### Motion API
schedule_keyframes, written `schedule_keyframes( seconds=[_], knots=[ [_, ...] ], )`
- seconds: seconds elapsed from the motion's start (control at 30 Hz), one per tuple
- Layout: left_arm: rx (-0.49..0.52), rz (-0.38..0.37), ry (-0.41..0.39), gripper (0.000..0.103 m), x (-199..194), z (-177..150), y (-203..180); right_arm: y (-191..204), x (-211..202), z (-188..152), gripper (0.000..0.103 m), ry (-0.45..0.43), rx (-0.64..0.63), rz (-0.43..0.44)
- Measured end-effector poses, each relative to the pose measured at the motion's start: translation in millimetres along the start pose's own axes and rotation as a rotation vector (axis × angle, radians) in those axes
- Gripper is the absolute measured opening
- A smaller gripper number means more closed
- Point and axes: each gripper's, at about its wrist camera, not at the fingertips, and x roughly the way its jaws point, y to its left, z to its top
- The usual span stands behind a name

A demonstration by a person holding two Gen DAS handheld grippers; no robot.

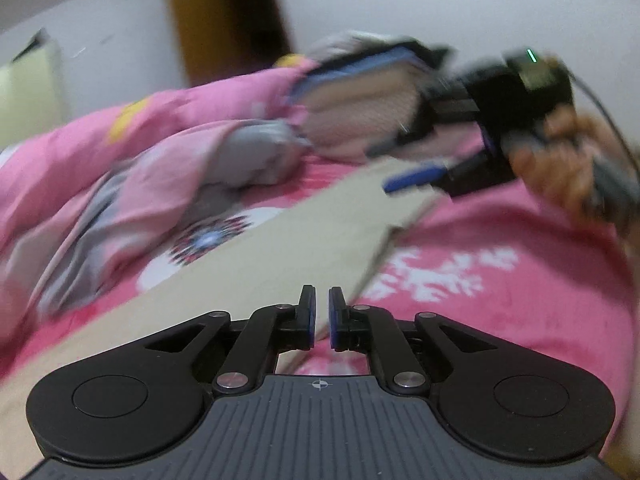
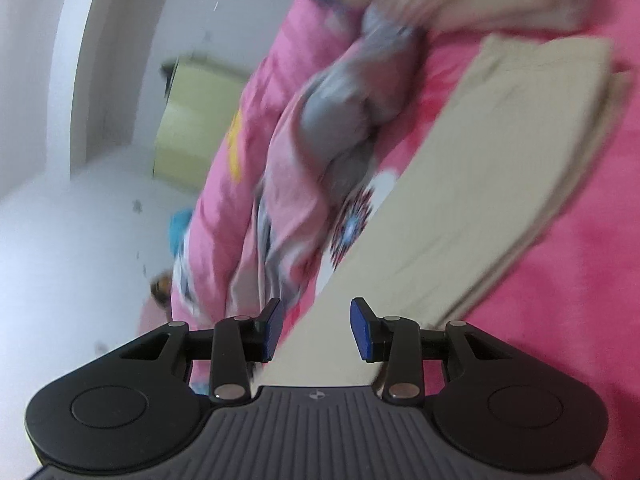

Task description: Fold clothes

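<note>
Two views, both blurred. From the left wrist, the left gripper (image 1: 322, 316) fills the bottom centre, its jaws drawn almost together with only a thin gap and no cloth between them. Beyond it the beige garment (image 1: 288, 248) lies flat on the pink bed cover (image 1: 500, 320), running from lower left toward centre right. At upper right a hand (image 1: 568, 160) grips the right gripper (image 1: 404, 164), tilted and pointing left over the garment's far end, jaws apart.

From the right wrist, the right gripper (image 2: 316, 330) sits at bottom centre with jaws apart and nothing held; the beige garment (image 2: 472, 208) stretches diagonally from between them to the upper right. A crumpled pink quilt (image 2: 280, 152) lies just left of it.
</note>
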Motion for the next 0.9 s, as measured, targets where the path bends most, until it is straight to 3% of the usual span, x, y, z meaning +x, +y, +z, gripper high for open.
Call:
schedule_keyframes(
  seconds=[0.1, 0.17, 0.2, 0.33, 0.4, 0.53, 0.67, 0.8, 0.87, 0.9],
  knots=[
    [-0.109, 0.092, 0.023, 0.007, -8.6, -6.3, 26.0, 11.9, 29.6, -2.3, 0.040, 0.102, -0.081, -0.046],
    [-0.190, 0.133, 0.054, 0.007, -11.6, -13.9, 44.0, 9.3, 44.8, -5.7, 0.039, 0.188, -0.121, -0.126],
    [-0.231, 0.146, 0.063, 0.007, -14.0, -18.3, 52.5, 5.9, 50.1, -8.3, 0.032, 0.232, -0.140, -0.170],
    [-0.351, 0.185, 0.062, 0.007, -32.5, -35.0, 80.2, -1.3, 25.1, -15.7, 0.030, 0.290, -0.143, -0.175],
    [-0.393, 0.184, 0.049, 0.007, -41.0, -41.0, 90.5, 1.5, 8.8, -17.3, 0.031, 0.302, -0.144, -0.194],
    [-0.474, 0.165, 0.026, 0.008, -52.5, -48.8, 105.6, 20.3, -13.4, -8.2, 0.032, 0.265, -0.172, -0.135],
    [-0.506, 0.189, 0.043, 0.009, -50.3, -51.5, 109.3, 31.0, 11.9, 11.7, 0.032, 0.207, -0.191, -0.076],
    [-0.521, 0.204, 0.060, 0.009, -50.5, -56.3, 110.4, 0.1, 37.6, 15.2, 0.029, 0.235, -0.142, -0.179],
    [-0.526, 0.203, 0.064, 0.010, -51.8, -61.6, 113.0, -22.6, 21.4, 8.1, 0.017, 0.243, -0.069, -0.161],
    [-0.529, 0.201, 0.066, 0.010, -52.4, -64.3, 114.5, -33.5, 10.6, 4.3, 0.017, 0.241, -0.027, -0.135]
  ],
)
